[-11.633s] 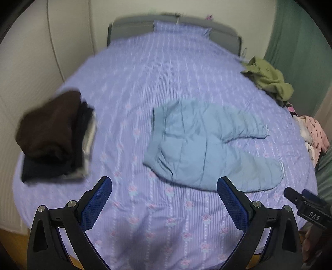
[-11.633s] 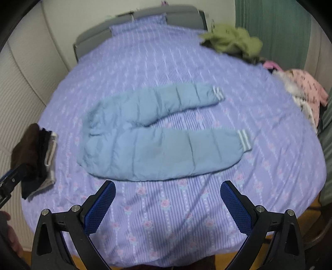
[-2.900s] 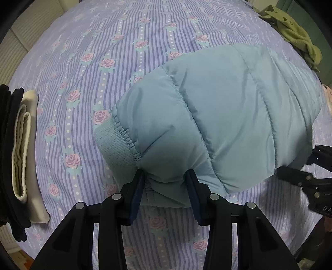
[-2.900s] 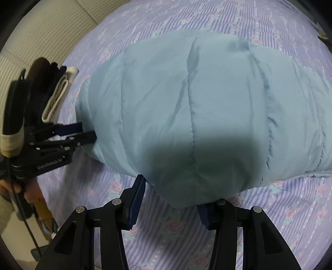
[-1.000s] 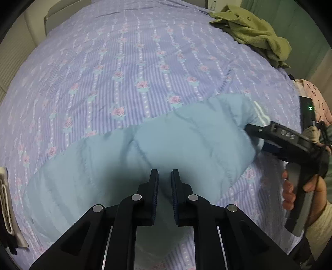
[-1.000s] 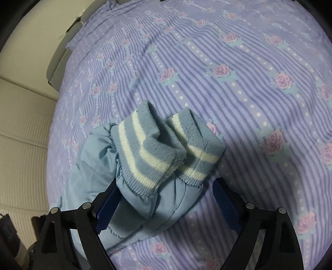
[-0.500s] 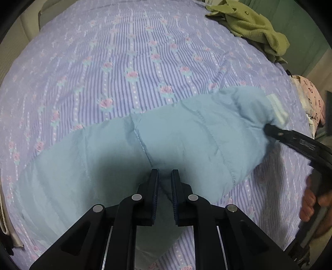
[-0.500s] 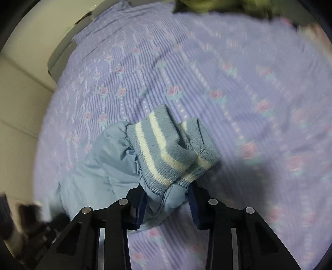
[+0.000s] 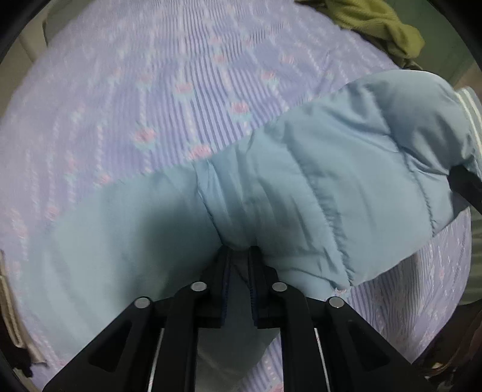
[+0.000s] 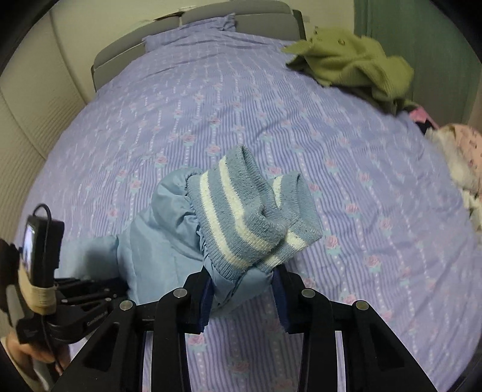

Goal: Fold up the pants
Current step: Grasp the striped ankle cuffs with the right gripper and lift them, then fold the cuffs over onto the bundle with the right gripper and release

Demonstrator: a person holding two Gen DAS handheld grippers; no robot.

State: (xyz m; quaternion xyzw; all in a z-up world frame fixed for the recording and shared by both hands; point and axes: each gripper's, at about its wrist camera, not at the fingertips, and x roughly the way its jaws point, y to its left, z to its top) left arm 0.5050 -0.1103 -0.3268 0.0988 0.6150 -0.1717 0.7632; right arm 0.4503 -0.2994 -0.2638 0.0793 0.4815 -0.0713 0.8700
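Light blue padded pants [image 9: 316, 181] lie folded lengthwise on the purple flowered bed [image 9: 150, 90]. My left gripper [image 9: 239, 259] is shut on the pants' near edge at mid-length. My right gripper [image 10: 242, 282] is shut on the leg ends just below the two striped knit cuffs [image 10: 250, 217] and holds them lifted above the bed. The cuffs stand up between the fingers. The right gripper's dark tip shows at the right edge of the left wrist view [image 9: 465, 187]. The left gripper also shows in the right wrist view [image 10: 75, 298] at lower left.
A crumpled green garment [image 10: 349, 63] lies at the bed's far right. Pink and white clothes [image 10: 464, 150] sit at the right edge. A stack of folded clothes [image 9: 12, 316] is at the left edge. The grey headboard [image 10: 211, 18] is at the back.
The right gripper has lifted the cuffs higher off the bed, and the leg end now rises at the right of the left wrist view. The left gripper stays shut on the pants.
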